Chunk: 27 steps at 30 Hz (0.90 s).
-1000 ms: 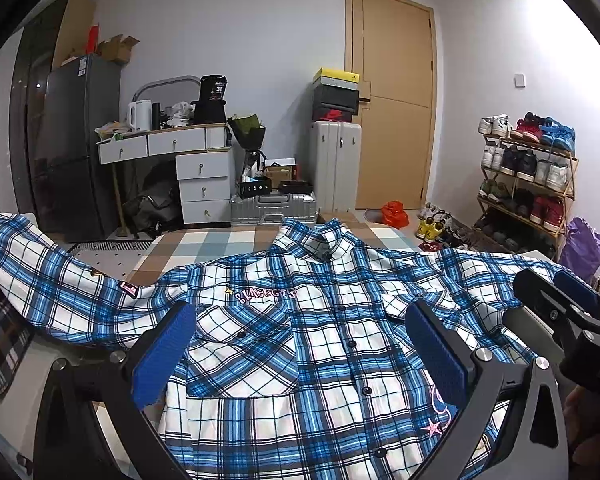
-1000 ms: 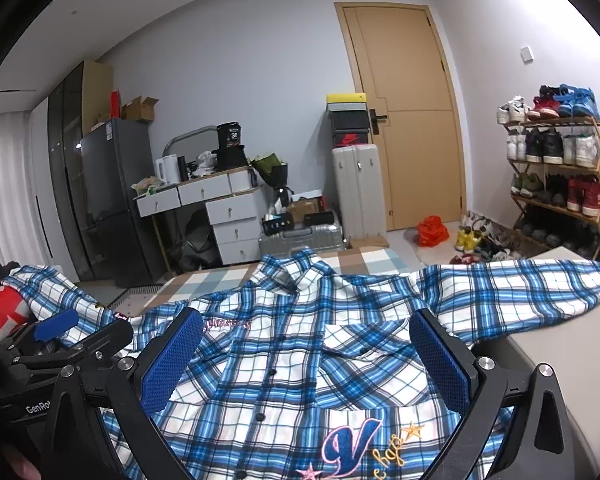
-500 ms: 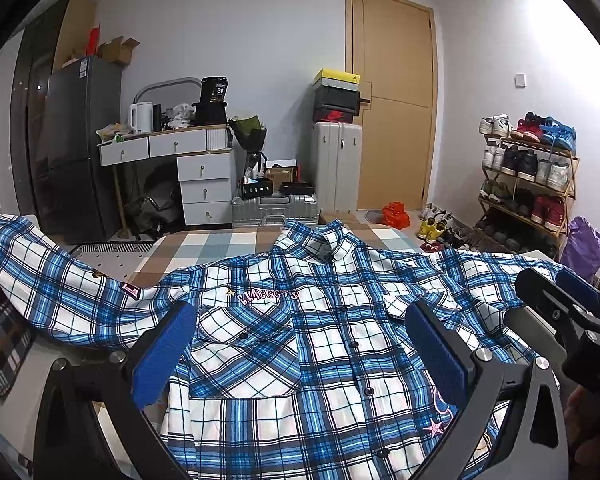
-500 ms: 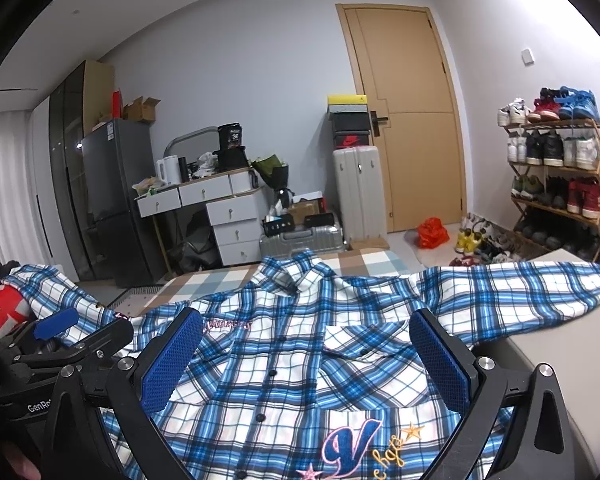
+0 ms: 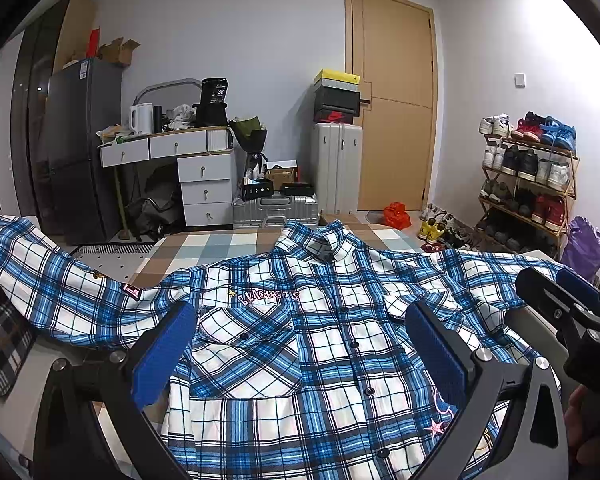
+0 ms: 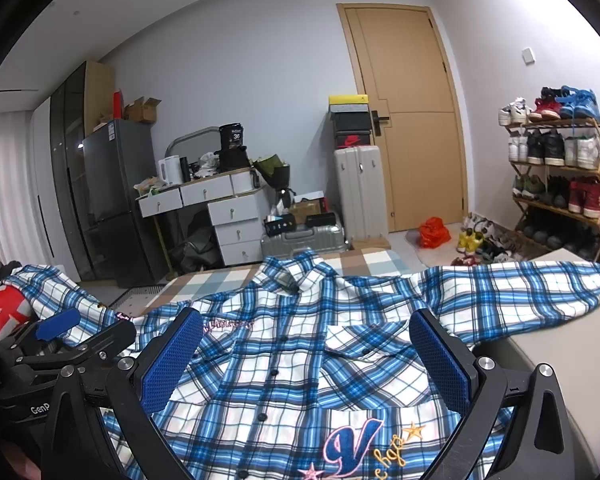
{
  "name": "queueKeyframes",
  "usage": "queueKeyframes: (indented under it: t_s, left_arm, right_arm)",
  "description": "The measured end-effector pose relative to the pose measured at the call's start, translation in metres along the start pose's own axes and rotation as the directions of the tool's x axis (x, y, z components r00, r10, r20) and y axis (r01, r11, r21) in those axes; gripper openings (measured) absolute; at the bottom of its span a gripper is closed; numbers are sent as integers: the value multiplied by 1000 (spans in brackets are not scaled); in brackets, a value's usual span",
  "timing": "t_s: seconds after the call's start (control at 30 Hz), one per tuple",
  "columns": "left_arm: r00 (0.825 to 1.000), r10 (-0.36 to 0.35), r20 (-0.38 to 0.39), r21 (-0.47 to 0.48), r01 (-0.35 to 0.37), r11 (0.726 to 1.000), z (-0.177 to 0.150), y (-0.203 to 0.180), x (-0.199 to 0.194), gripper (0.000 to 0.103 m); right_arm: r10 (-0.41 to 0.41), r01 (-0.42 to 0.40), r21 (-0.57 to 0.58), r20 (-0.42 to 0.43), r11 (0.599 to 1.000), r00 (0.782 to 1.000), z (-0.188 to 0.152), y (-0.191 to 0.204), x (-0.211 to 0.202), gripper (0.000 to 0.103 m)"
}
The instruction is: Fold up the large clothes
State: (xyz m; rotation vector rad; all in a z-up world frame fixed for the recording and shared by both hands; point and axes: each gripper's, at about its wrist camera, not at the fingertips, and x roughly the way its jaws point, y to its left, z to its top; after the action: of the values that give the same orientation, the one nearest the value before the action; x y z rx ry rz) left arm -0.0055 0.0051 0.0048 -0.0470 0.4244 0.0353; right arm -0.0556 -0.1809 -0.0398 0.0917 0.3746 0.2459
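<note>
The blue-and-white plaid shirt (image 5: 300,352) lies face up and buttoned on a pale tabletop (image 6: 556,364), collar (image 5: 320,240) toward twelve o'clock, one sleeve (image 5: 40,276) trailing to nine o'clock over a heap of other cloth, the other sleeve (image 6: 516,292) stretched to three o'clock along the tabletop's edge. No fold is made yet, by the look of it. The left tongs (image 5: 300,356) hover above the chest, spread wide and holding nothing; the right tongs (image 6: 304,364) hang likewise over the placket, wide apart and empty. A checked bed or mat lies beyond the collar at twelve o'clock, then the cluttered room with its door (image 6: 412,120) and shoe rack (image 6: 556,168). The risk, as I judge it, lies in the sleeves: the nine o'clock one rests on uneven cloth and may drag that pile along or bunch when lifted, and a pinch taking only the top layer would part front from back and skew the fold.
</note>
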Motion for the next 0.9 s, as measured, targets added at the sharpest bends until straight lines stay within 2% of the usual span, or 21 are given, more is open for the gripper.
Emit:
queueKeyframes:
  t_s: [0.53,0.9]
  left_arm:
    - [1000,0,-3,5,0,1000,-2,1,1,102]
    - [1000,0,-13,13,0,1000,-4,-1,3,102]
  right_arm:
    - [0,0,10,-1,1000,1000,-2,-1,0,103]
    - [19,-20,61,2,998,1000,3,-17,-5,103]
